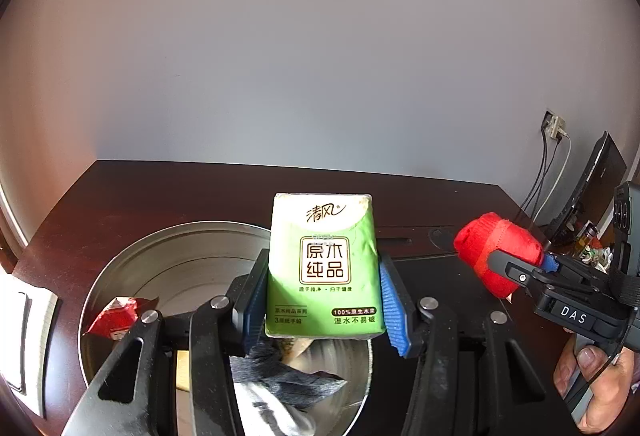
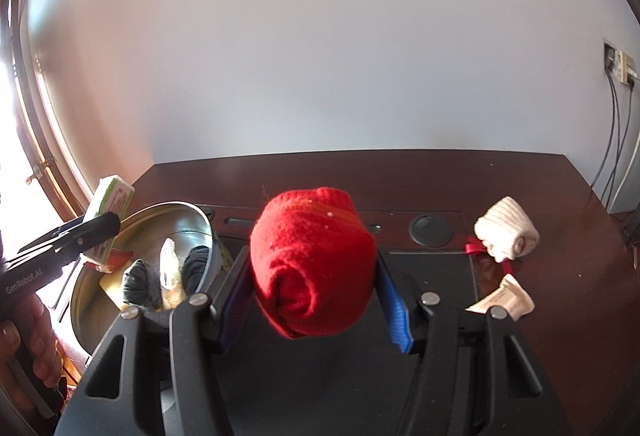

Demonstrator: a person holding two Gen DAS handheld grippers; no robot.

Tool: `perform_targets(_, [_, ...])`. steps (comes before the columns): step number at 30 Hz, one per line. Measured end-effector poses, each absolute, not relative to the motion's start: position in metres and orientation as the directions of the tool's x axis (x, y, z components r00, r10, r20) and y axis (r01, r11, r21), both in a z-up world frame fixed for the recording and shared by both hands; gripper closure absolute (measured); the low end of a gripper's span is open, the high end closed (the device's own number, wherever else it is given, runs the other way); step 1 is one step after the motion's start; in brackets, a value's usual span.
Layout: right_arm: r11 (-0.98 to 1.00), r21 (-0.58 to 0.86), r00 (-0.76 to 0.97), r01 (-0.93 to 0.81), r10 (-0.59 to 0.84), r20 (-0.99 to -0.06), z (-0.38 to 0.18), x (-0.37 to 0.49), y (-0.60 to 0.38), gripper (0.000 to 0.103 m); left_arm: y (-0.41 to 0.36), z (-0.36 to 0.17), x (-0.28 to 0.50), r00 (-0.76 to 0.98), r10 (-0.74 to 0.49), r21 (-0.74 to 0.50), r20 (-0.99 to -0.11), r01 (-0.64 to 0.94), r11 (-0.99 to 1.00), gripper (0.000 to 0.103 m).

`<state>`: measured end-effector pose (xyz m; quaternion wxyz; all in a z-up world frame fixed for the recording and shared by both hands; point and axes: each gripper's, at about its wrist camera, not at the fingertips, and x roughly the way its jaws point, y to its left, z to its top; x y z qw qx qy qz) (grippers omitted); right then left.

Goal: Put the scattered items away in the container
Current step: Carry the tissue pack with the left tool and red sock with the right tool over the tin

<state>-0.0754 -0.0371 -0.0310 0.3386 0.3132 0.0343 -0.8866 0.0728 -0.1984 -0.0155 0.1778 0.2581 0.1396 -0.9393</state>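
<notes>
My left gripper [image 1: 324, 300] is shut on a green tissue pack [image 1: 324, 264] and holds it above the round metal container [image 1: 132, 264]. Inside the container lie a red sachet [image 1: 114, 318], grey rolled socks [image 2: 140, 282] and other small items. My right gripper [image 2: 314, 292] is shut on a rolled red sock [image 2: 312, 264], held over the black mat [image 2: 432, 268] to the right of the container [image 2: 92, 296]. In the left wrist view the red sock [image 1: 492, 256] hangs at the right. In the right wrist view the tissue pack [image 2: 110, 211] shows at the left.
On the dark wooden desk [image 2: 580, 296] at the right lie a rolled white sock [image 2: 508, 234], a red ribbon [image 2: 474, 246] and a white sachet [image 2: 506, 300]. A wall stands behind the desk, with a socket and cables [image 2: 618, 67]. A person's hand [image 1: 592, 384] holds each gripper handle.
</notes>
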Motion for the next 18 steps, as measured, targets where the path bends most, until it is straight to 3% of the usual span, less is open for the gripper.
perform_targets(18, [-0.697,0.135,-0.508,0.705,-0.628,-0.589,-0.034,-0.056,-0.1,0.044,-0.244,-0.02,0.111,-0.773,-0.324,-0.194,-0.545,0.492,-0.849,0.051])
